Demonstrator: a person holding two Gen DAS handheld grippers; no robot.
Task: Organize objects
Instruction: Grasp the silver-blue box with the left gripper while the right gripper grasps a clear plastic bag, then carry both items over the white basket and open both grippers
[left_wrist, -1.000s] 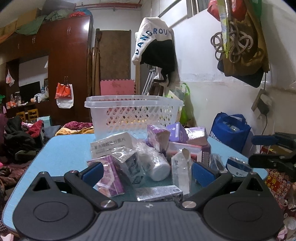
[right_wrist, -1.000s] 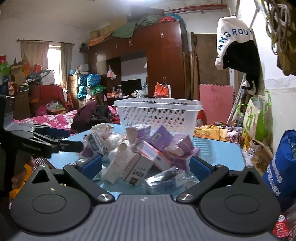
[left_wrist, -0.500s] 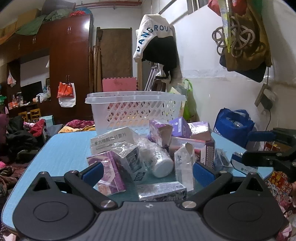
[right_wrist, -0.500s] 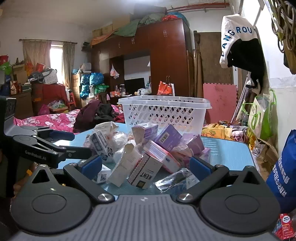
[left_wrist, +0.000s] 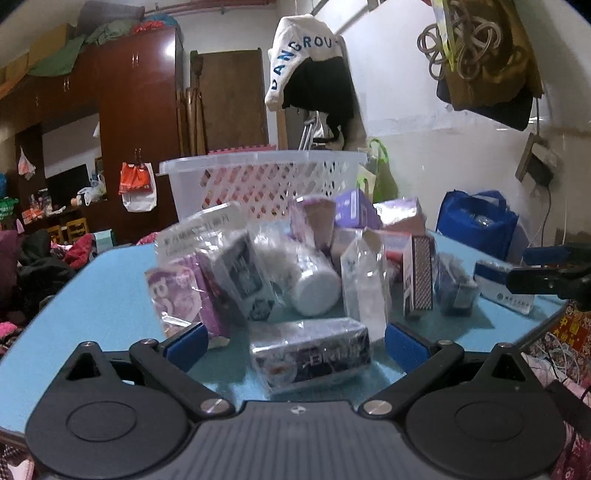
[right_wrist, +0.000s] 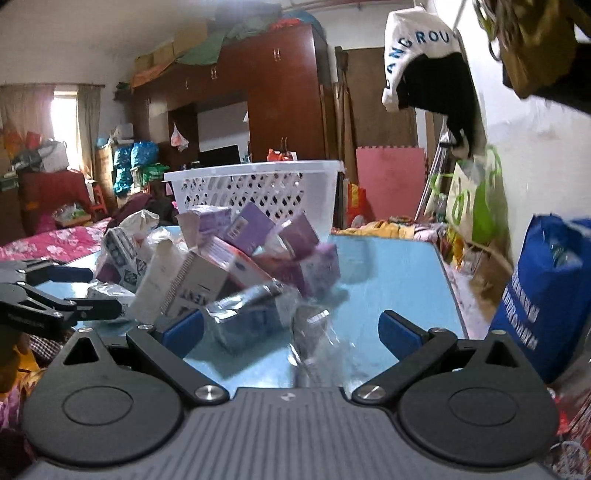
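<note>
The pile of wrapped boxes (left_wrist: 295, 266) sits mid-frame on the blue desk (left_wrist: 92, 295), white basket (left_wrist: 258, 181) right behind it. Both grippers have moved in closer: left gripper (left_wrist: 293, 345) straddles a foil-wrapped box (left_wrist: 310, 354), right gripper (right_wrist: 291, 332) too; jaws wide open, holding nothing.

Dark wooden wardrobe (right_wrist: 284, 96), hanging white cap (left_wrist: 306, 55), blue bag (left_wrist: 476, 221), pink mat (right_wrist: 391, 181), coiled rope (left_wrist: 458, 44).
</note>
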